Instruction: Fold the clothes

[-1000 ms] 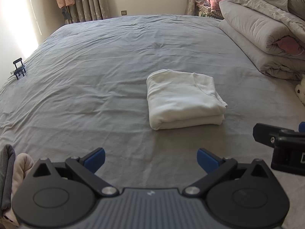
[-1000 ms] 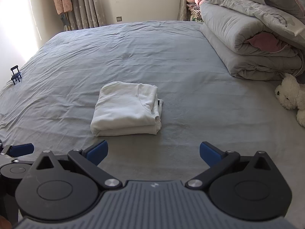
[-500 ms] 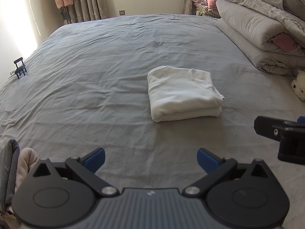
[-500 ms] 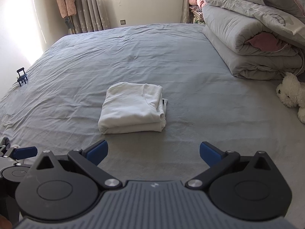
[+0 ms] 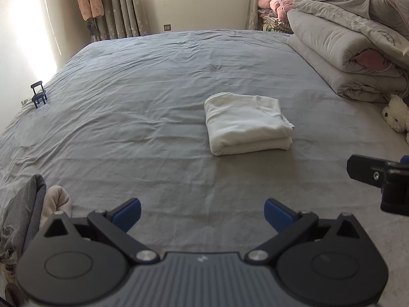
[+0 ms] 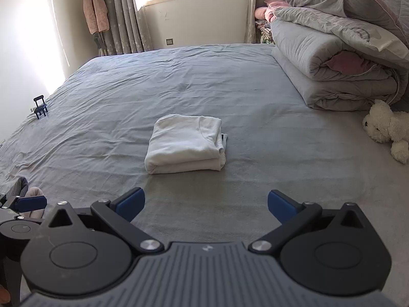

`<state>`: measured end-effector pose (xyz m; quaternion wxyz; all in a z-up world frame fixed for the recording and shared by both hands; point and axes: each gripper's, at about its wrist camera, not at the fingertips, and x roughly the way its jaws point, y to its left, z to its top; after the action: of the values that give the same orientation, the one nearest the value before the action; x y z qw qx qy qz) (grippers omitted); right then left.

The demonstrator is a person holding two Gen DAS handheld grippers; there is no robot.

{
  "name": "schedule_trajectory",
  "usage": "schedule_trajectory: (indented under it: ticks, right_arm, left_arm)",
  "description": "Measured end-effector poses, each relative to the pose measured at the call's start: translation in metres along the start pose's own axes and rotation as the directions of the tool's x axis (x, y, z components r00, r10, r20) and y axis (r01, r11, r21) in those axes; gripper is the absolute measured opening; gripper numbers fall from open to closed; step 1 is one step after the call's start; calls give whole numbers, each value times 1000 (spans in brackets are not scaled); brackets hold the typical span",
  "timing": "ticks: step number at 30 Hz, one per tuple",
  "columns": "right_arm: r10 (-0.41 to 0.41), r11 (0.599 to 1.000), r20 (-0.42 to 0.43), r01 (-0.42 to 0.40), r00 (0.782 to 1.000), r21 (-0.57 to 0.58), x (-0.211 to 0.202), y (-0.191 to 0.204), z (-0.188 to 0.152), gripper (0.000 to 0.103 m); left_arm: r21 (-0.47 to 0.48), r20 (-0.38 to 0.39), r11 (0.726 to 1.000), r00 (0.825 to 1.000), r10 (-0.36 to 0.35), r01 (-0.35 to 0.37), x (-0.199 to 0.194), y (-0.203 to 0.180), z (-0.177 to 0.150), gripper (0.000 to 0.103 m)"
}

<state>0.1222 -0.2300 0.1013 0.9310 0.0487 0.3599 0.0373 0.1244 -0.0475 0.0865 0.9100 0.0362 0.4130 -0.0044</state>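
Note:
A white garment [image 5: 246, 124] [image 6: 186, 144] lies folded in a neat rectangle on the grey bed sheet [image 5: 143, 97] [image 6: 255, 117], near the middle. My left gripper [image 5: 202, 213] hangs open well short of it, nothing between its blue pads. My right gripper [image 6: 206, 203] is open too, also back from the garment and empty. In the left wrist view, part of the right gripper [image 5: 378, 176] shows at the right edge. A blue tip of the left gripper [image 6: 28, 203] shows at the left edge of the right wrist view.
Rolled grey and pink duvets [image 5: 345, 51] [image 6: 340, 58] are stacked along the bed's right side. A white plush toy [image 5: 396, 115] [image 6: 388, 129] lies below them. A small dark chair-shaped stand [image 5: 38, 94] [image 6: 41, 107] sits at the left edge. Grey and beige clothes [image 5: 30, 212] lie bunched at near left.
Both grippers have pulled back and tilted up, so the folded garment looks smaller and farther and more of the window wall shows. Both stay open.

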Motion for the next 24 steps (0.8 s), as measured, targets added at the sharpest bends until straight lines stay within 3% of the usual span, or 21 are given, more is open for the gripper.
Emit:
schedule_trajectory:
  ticks: [12, 24]
  right_arm:
    - [-28, 1000, 57, 27, 998, 13, -47, 6, -31, 103]
    - [-28, 999, 118, 31, 993, -19, -78, 11, -80, 103]
  left_arm:
    - [19, 71, 1000, 997, -21, 19, -53, -4, -35, 103]
    - [59, 120, 998, 993, -6, -2, -74, -10, -88, 103]
